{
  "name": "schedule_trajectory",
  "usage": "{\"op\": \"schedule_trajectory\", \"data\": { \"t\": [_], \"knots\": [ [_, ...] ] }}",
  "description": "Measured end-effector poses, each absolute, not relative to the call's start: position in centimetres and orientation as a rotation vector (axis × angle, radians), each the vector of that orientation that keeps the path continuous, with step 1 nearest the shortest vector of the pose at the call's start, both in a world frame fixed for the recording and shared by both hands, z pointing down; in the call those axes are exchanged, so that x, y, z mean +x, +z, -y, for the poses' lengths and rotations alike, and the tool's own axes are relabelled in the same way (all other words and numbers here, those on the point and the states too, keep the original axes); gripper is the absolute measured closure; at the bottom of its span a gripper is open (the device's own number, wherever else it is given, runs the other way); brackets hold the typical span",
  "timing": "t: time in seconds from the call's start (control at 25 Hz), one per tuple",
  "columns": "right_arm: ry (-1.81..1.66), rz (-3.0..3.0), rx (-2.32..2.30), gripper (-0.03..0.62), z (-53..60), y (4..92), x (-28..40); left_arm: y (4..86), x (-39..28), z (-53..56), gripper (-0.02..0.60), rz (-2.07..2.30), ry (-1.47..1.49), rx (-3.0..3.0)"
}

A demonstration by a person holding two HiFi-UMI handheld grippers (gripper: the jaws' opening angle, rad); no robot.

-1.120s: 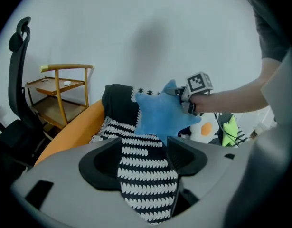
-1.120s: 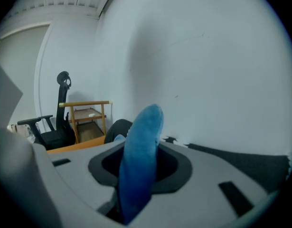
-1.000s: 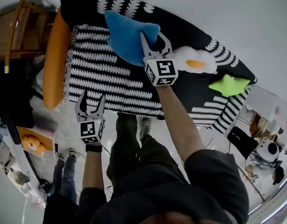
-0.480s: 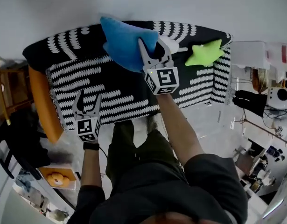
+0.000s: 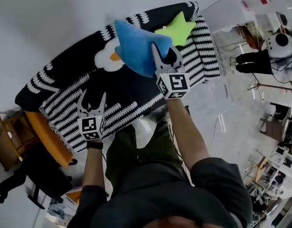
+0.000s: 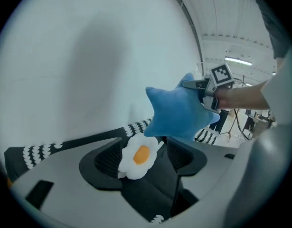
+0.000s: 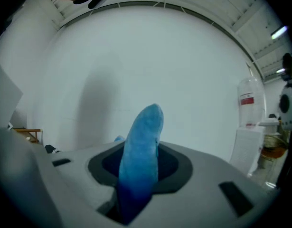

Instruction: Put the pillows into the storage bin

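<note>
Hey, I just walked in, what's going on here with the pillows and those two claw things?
A person is working with a claw in each hand. The right claw is shut on a blue star pillow and holds it in the air above a black-and-white couch. The left claw is open and empty. A fried-egg pillow and a green star pillow lie on the couch, not yet picked up.
</note>
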State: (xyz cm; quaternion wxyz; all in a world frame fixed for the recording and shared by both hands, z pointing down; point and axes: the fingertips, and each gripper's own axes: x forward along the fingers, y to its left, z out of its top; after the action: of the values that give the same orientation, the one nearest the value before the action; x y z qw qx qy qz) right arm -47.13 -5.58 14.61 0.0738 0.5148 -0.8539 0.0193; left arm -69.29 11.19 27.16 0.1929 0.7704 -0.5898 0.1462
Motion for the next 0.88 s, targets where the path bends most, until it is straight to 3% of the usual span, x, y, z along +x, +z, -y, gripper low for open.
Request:
{"op": "schedule_trajectory", "data": {
  "t": [0.32, 0.88],
  "knots": [
    [0.113, 2.399, 1.806, 0.464, 2.5, 15.5, -27.8, 25.5, -56.9, -7.3, 0.285, 1.548, 0.495, 2.318],
    [0.195, 2.055, 2.187, 0.462, -4.2, 19.4, 3.2, 28.3, -28.4, -2.4, 0.287, 1.172, 0.632, 2.549]
  ]
}}
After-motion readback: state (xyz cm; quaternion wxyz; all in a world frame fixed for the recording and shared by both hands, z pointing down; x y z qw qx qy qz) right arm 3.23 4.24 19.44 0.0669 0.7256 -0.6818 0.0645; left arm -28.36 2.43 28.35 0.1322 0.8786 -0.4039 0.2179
